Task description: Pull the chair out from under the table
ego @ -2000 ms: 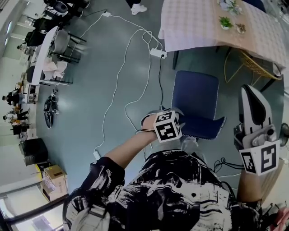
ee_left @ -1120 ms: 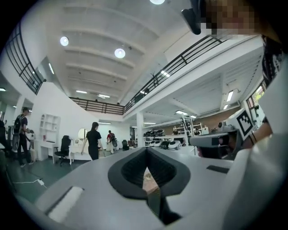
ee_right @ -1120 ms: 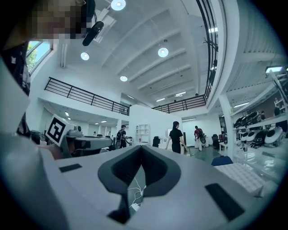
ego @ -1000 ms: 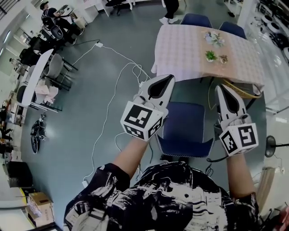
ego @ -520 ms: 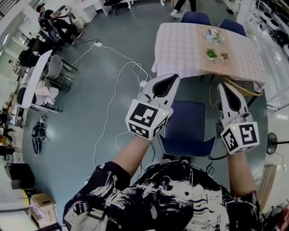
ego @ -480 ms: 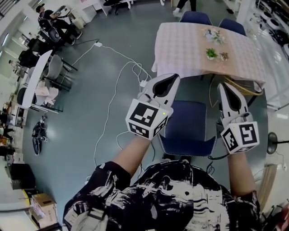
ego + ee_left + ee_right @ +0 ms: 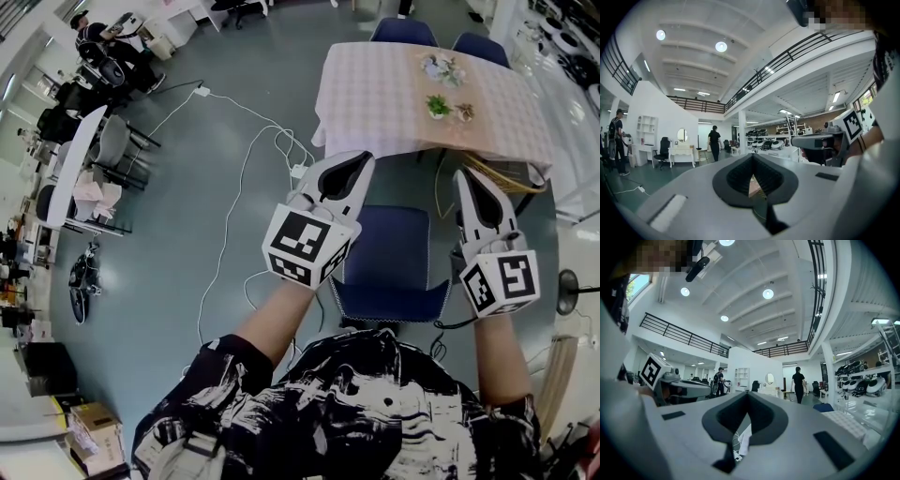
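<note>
A blue chair (image 7: 386,253) stands on the grey floor, out from under the table with the pink checked cloth (image 7: 394,94), its backrest toward me. Both grippers are held level above it, side by side. My left gripper (image 7: 341,167) hangs over the chair's left edge, jaws shut and empty; its tips meet in the left gripper view (image 7: 751,159). My right gripper (image 7: 472,183) is over the chair's right edge, also shut with nothing in it (image 7: 748,397). Neither touches the chair.
Two more blue chairs (image 7: 403,28) stand at the table's far side, small potted plants (image 7: 437,105) on the cloth. White cables and a power strip (image 7: 300,172) lie on the floor to the left. A yellow wire frame (image 7: 502,176) sits at the table's right. A person (image 7: 714,143) walks far off.
Two seconds ago my left gripper was low at the chair's backrest; it has since risen beside the right one. Over the last second both grippers have stayed almost still.
</note>
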A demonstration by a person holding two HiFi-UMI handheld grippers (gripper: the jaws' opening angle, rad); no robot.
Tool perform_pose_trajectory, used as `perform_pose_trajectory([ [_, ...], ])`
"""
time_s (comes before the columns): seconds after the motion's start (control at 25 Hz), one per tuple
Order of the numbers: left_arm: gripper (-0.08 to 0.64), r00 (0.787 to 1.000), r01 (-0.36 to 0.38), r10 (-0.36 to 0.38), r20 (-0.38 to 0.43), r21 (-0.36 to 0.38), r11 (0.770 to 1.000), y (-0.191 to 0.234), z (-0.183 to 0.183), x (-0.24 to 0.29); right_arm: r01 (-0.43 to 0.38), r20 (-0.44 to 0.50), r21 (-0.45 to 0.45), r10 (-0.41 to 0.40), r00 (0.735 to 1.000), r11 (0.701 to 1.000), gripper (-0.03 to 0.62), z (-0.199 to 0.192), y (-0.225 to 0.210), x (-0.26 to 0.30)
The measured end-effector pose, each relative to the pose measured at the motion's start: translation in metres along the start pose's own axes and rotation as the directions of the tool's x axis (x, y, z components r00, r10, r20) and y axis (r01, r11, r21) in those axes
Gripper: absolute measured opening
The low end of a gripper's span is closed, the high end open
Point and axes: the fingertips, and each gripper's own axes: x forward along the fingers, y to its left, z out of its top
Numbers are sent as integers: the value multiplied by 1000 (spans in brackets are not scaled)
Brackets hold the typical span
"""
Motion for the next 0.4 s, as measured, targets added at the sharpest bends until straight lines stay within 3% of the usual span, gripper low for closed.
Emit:
perform_pose_trajectory([
  [0.4,4,1000,-5,5,0,0,1000,-3,0,0,-2,9,-14,2,1000,1000,1,2,-2,-3],
])
